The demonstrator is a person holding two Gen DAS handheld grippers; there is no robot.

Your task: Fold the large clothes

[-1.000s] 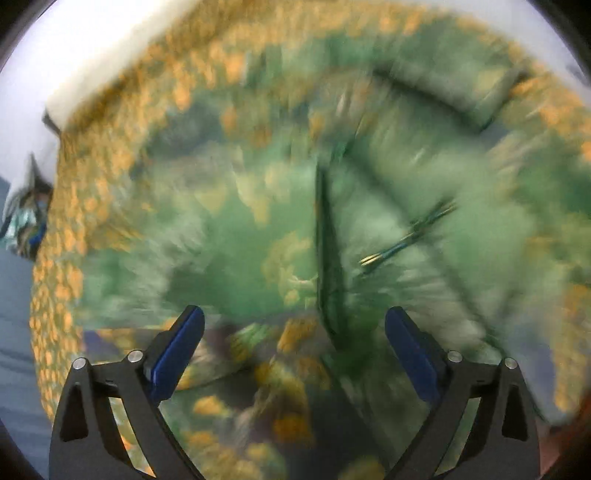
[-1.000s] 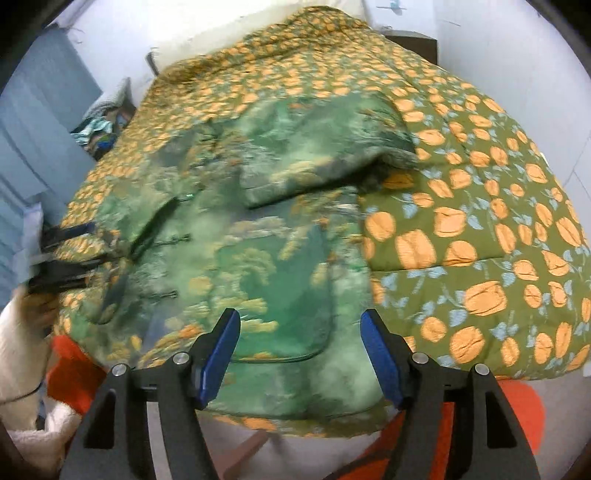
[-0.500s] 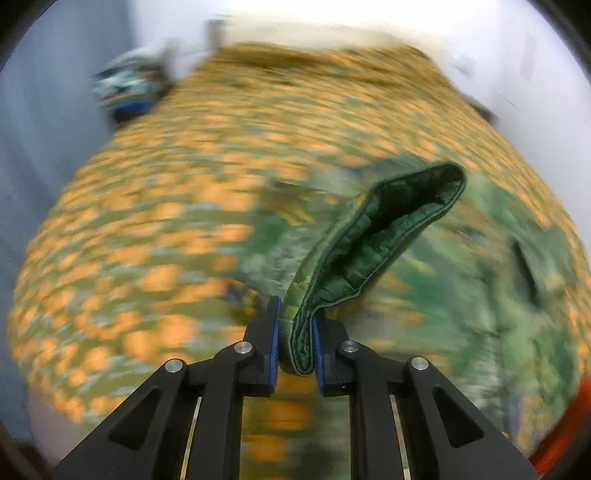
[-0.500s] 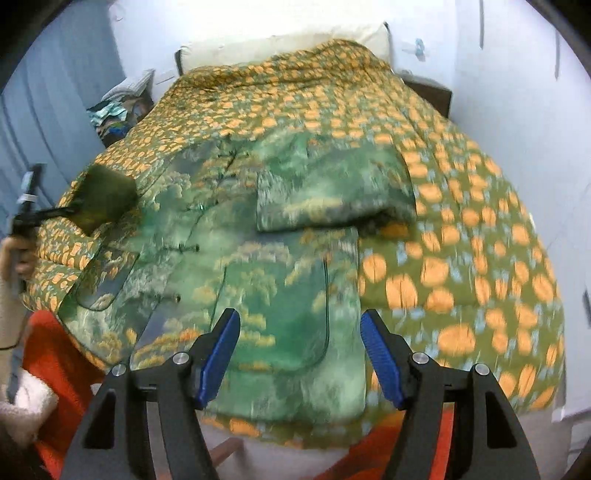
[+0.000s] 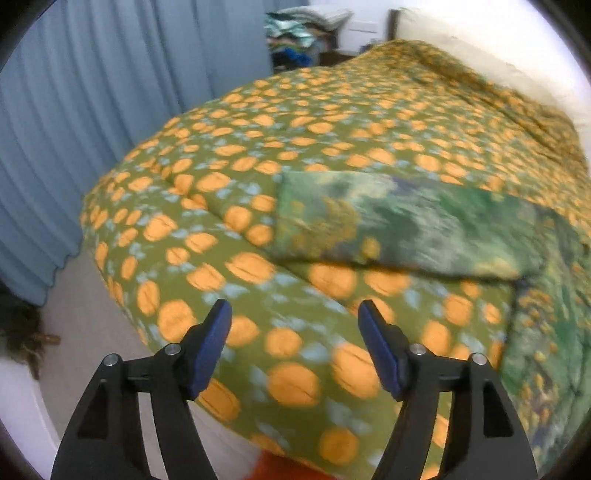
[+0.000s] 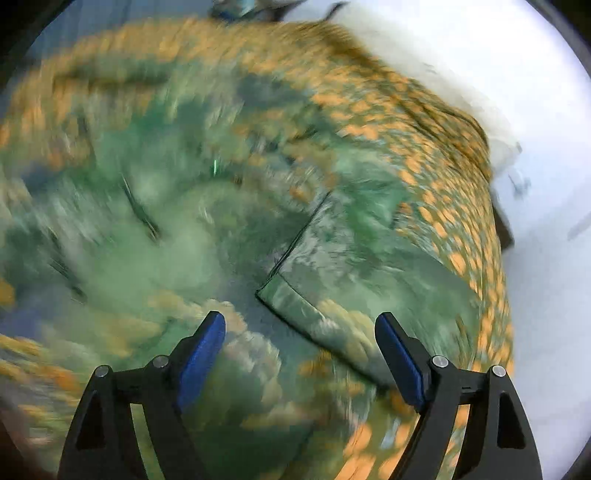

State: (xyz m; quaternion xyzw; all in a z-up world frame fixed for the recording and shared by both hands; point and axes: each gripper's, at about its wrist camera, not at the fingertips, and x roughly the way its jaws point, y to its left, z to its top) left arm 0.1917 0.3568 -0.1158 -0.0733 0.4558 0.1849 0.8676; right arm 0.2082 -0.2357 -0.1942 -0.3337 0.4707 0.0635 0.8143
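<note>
A green patterned padded jacket [image 5: 424, 225] lies on a bed with an olive quilt printed with orange fruit [image 5: 258, 155]. In the left wrist view one sleeve lies folded flat across the quilt, beyond my left gripper [image 5: 295, 314], which is open and empty above the quilt's near corner. In the blurred right wrist view the jacket [image 6: 184, 229] fills the frame, with a folded sleeve edge [image 6: 291, 266] just ahead of my right gripper [image 6: 299, 325], which is open and empty above the cloth.
Blue curtains [image 5: 92, 92] hang at the left of the bed. A pile of clothes [image 5: 299, 33] sits on a stand at the far end. A white wall [image 6: 546, 258] runs along the bed's right side.
My left gripper held the sleeve's cuff half a second ago; now it is open, and the sleeve lies flat on the quilt. My right gripper has swung down close over the jacket.
</note>
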